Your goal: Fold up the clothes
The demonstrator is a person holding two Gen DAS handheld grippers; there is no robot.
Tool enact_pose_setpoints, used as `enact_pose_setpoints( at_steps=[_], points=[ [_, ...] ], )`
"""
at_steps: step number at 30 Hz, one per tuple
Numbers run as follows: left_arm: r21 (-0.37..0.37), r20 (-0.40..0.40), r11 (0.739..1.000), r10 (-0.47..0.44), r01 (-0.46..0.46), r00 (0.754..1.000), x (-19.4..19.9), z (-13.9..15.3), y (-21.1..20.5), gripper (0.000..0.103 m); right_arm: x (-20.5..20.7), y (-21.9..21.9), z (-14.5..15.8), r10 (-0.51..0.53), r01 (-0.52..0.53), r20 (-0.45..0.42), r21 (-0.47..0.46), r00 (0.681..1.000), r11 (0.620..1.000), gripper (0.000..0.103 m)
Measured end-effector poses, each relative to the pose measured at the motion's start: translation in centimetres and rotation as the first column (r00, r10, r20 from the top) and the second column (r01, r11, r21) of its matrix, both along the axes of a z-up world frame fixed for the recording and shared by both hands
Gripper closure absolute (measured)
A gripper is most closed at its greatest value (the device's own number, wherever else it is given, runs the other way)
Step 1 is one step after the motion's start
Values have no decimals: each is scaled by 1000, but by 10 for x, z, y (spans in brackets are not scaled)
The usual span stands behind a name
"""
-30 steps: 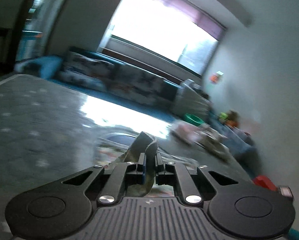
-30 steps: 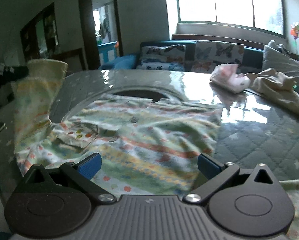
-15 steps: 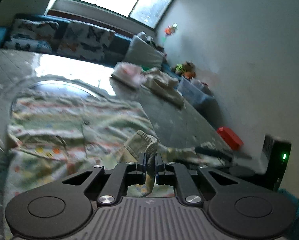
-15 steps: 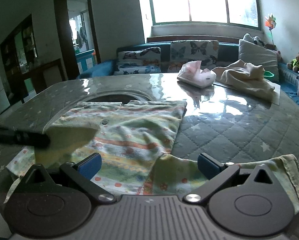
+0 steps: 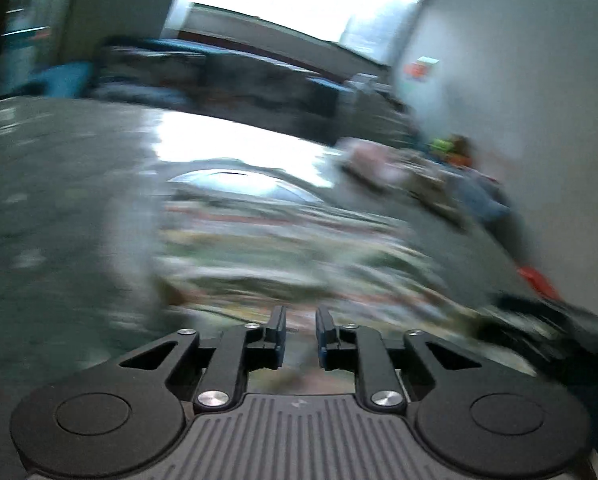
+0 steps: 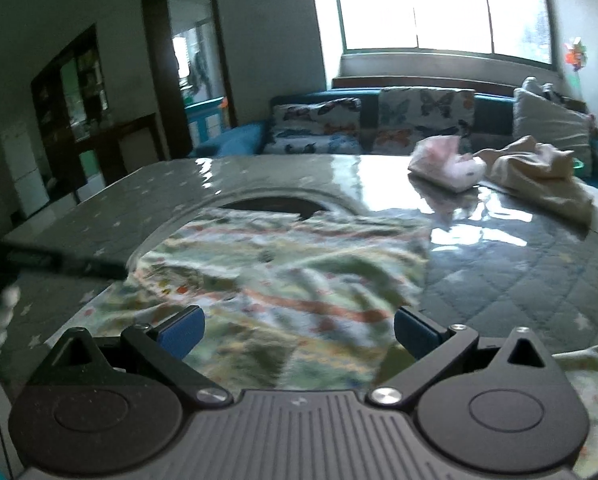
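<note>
A striped, patterned child's shirt [image 6: 283,280] lies spread on the quilted grey table [image 6: 519,280]; one part is folded over its middle. In the blurred left wrist view the shirt [image 5: 291,248] lies just ahead of my left gripper [image 5: 301,334], whose jaws stand slightly apart with nothing between them. My right gripper [image 6: 297,330] is wide open and empty, low over the shirt's near edge. The left gripper shows as a dark bar at the left of the right wrist view [image 6: 59,264], by the shirt's left edge. A second piece of the same cloth [image 6: 591,372] lies at the near right.
A pink tissue pack [image 6: 447,164] and a crumpled beige garment [image 6: 539,172] lie at the table's far right. A sofa with butterfly cushions [image 6: 379,124] stands behind the table under the window. A red object [image 5: 537,280] sits beyond the table's right edge.
My left gripper has let go of the shirt sleeve and opened slightly; the sleeve now lies on the shirt. The left gripper is swinging, its view blurred. My right gripper stays open over the shirt.
</note>
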State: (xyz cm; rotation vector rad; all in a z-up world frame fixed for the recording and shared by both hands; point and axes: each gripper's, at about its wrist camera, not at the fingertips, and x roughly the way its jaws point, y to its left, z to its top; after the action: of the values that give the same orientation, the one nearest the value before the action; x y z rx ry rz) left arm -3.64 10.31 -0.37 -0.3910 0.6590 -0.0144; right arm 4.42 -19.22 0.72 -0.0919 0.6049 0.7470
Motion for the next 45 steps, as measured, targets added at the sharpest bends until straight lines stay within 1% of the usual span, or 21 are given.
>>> enact_pose_setpoints(
  at_steps=[3, 4, 9, 13, 16, 17, 20, 23, 27, 28, 30, 32, 34, 35, 36, 38, 40, 41, 44, 45],
  points=[
    [26, -25, 992, 125, -124, 992, 2, -5, 29, 74, -2, 12, -5, 35, -35, -18, -11, 999, 999, 4],
    [23, -34, 990, 138, -137, 990, 3, -8, 34, 74, -3, 16, -7, 46, -46, -26, -13, 999, 999, 4],
    [-20, -84, 992, 125, -127, 989, 9, -18, 43, 65, -7, 29, -11, 85, -87, -35, -32, 996, 996, 4],
    [-42, -82, 991, 124, -127, 989, 10, -19, 45, 64, -9, 36, -15, 109, -111, -42, -43, 993, 993, 4],
    [-55, -79, 993, 98, -103, 992, 14, -21, 43, 70, -11, 41, -17, 126, -129, -48, -51, 991, 990, 4],
    [-62, -79, 993, 94, -99, 992, 15, -22, 44, 83, -10, 42, -18, 127, -130, -51, -51, 991, 990, 4],
    [-69, -66, 992, 106, -110, 992, 13, -21, 44, 89, -10, 44, -21, 130, -133, -59, -55, 990, 990, 4],
    [8, -24, 990, 142, -142, 990, 5, -12, 38, 90, -12, 45, -21, 137, -140, -48, -63, 989, 988, 4],
    [40, -39, 988, 149, -147, 988, 4, -13, 36, 90, -14, 48, -25, 152, -155, -44, -75, 987, 985, 5],
    [43, -52, 988, 149, -147, 987, 5, -14, 37, 89, -11, 50, -27, 153, -157, -50, -84, 987, 984, 8],
    [47, -74, 987, 156, -153, 985, 7, -15, 38, 83, -8, 51, -27, 154, -158, -52, -88, 987, 984, 11],
    [91, -50, 980, 180, -175, 982, 4, -7, 35, 83, -8, 49, -23, 151, -154, -41, -76, 988, 985, 14],
    [150, -15, 970, 195, -191, 981, -1, 2, 29, 84, -8, 46, -19, 151, -153, -30, -59, 988, 986, 20],
    [159, 3, 972, 175, -173, 985, -4, 7, 24, 87, -9, 45, -16, 153, -154, -25, -48, 988, 987, 22],
    [161, 20, 975, 150, -151, 989, -6, 11, 20, 87, -8, 47, -15, 154, -155, -24, -45, 988, 987, 25],
    [135, 30, 989, 50, -54, 998, -8, 12, 6, 87, -9, 50, -14, 173, -174, -23, -42, 985, 984, 32],
    [129, 12, 991, -45, 43, 999, -5, 6, -11, 87, -9, 56, -15, 199, -200, -30, -38, 980, 979, 38],
    [132, 6, 988, -77, 75, 997, -4, 3, -18, 87, -11, 59, -16, 213, -214, -34, -40, 976, 976, 39],
    [140, -26, 982, -123, 126, 992, 2, -9, -30, 87, -16, 67, -20, 256, -258, -45, -47, 966, 965, 42],
    [143, -38, 981, -129, 133, 991, 3, -13, -32, 87, -16, 68, -22, 262, -265, -51, -53, 964, 963, 45]
  ],
)
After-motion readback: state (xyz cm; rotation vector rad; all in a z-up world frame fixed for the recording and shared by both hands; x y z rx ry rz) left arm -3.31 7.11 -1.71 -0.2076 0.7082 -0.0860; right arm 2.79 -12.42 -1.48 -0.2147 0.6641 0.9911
